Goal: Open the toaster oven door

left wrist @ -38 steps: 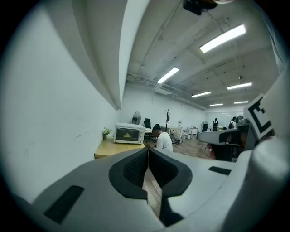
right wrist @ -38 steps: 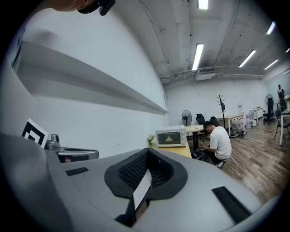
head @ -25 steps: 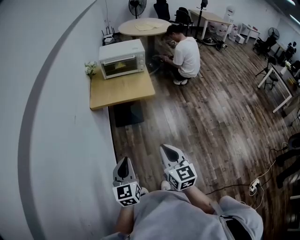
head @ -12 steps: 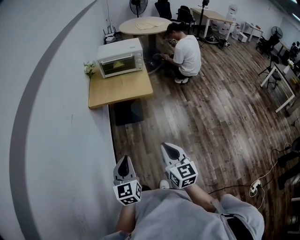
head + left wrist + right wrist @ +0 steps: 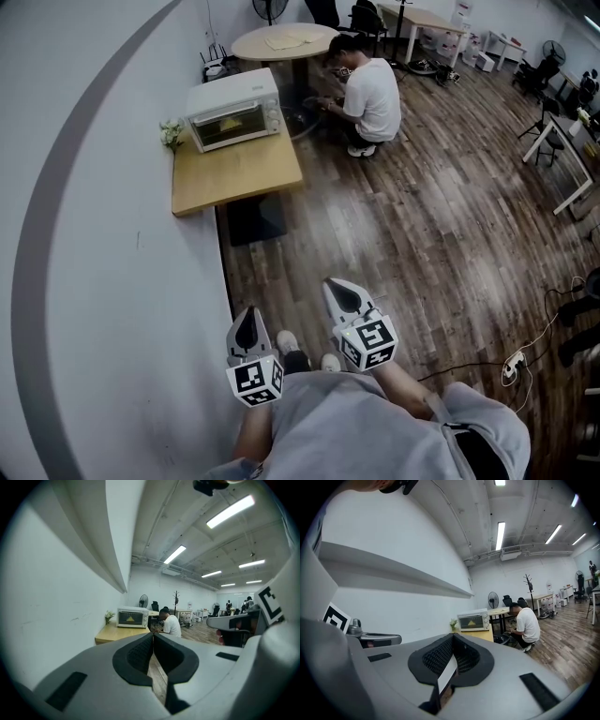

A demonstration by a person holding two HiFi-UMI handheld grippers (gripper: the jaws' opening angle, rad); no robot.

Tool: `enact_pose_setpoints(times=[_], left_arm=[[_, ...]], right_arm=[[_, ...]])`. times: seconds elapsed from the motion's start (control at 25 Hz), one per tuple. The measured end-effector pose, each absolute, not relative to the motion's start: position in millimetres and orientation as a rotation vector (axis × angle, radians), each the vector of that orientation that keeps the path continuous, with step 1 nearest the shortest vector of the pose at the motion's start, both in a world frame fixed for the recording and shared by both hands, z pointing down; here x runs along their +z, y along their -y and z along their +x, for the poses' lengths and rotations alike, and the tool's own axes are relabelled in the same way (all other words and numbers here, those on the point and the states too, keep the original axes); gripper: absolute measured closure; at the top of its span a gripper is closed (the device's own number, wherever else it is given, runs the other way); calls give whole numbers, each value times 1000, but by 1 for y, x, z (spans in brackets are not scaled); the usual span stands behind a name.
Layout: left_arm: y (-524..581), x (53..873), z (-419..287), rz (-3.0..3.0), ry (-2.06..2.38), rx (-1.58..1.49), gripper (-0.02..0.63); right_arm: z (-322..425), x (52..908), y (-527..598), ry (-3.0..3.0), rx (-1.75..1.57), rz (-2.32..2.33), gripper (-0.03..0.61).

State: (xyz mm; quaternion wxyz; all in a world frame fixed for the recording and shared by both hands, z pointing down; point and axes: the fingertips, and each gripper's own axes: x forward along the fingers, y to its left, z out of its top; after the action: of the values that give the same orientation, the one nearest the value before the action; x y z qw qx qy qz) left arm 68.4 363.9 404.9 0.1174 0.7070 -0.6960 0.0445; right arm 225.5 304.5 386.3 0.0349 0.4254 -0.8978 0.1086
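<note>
Jaws pressed together, gripping nothing, on both the grey left gripper (image 5: 248, 322) and grey right gripper (image 5: 339, 292), side by side over dark plank floor (image 5: 403, 244). Far ahead, white boxy toaster oven (image 5: 231, 110), door closed, on far edge of light wooden table (image 5: 234, 178).

Wall (image 5: 112, 234): white, left side, with a grey band (image 5: 28, 300) curving along it.
Floor (image 5: 422, 225): dark wood planks.
Low table (image 5: 234, 173): wooden, against the wall, dark mat (image 5: 258, 223) under its near end.
Round table (image 5: 281, 42): far.
Desk (image 5: 561, 150): white, right.
Strip lights (image 5: 229, 510): on the ceiling, lit.
</note>
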Motion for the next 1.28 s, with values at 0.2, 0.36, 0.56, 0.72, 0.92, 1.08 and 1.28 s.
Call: enact_pose_setpoints(times=[0.2, 0.36, 0.56, 0.72, 0.92, 1.08, 1.28], left_arm=[[-339, 410, 65, 2089, 1998, 146, 609], [-310, 411, 47, 2102, 1987, 128, 609], [-268, 408, 15, 2123, 1979, 108, 609], [-239, 404, -10, 2148, 1966, 94, 609], [-215, 399, -44, 2169, 1958, 84, 609], [-202, 404, -66, 2170, 1940, 96, 609], [-190, 414, -79, 2162, 1915, 82, 609]], right_arm=[[216, 389, -283, 2745, 349, 1311, 580], [197, 389, -258, 2738, 335, 1316, 580], [166, 385, -219, 2734, 323, 1326, 580], [140, 382, -189, 2726, 317, 1348, 580], [105, 375, -165, 2727, 310, 1377, 580], [84, 376, -158, 2713, 316, 1386, 580], [75, 385, -150, 2678, 319, 1401, 580]])
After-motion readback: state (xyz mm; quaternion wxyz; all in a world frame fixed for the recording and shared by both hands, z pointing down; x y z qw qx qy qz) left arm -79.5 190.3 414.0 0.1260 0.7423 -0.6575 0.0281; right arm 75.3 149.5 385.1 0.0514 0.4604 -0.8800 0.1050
